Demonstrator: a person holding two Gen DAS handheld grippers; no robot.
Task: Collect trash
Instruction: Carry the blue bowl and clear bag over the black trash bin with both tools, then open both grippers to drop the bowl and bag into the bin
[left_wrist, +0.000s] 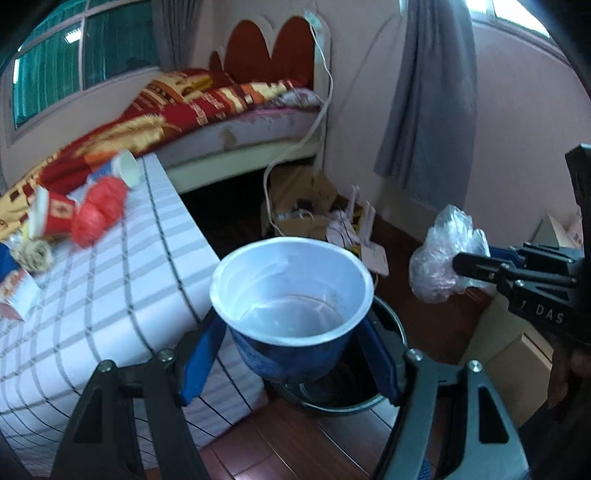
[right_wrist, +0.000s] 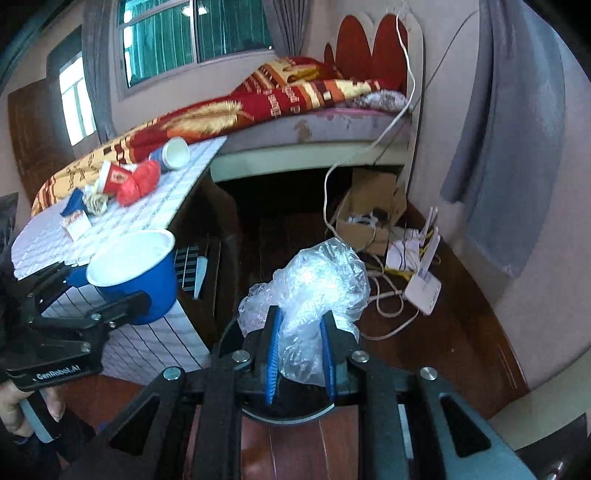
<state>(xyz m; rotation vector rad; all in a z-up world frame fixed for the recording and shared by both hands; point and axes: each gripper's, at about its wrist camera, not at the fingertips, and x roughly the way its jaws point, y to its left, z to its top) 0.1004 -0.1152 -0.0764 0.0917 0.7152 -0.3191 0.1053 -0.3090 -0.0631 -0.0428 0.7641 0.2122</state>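
Bedroom floor bin (right_wrist: 288, 415); claws hold bowl (left_wrist: 291, 295), plastic (right_wrist: 314, 291).

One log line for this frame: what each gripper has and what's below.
left gripper: shut on bowl | right gripper: shut on plastic bag | bin: below both | table: trash left

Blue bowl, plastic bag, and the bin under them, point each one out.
blue bowl (left_wrist: 291, 291), left wrist view, white inner wall.
crumpled clear plastic bag (right_wrist: 314, 280), right wrist view, its bulging top.
black bin (left_wrist: 391, 325), left wrist view, right rim.
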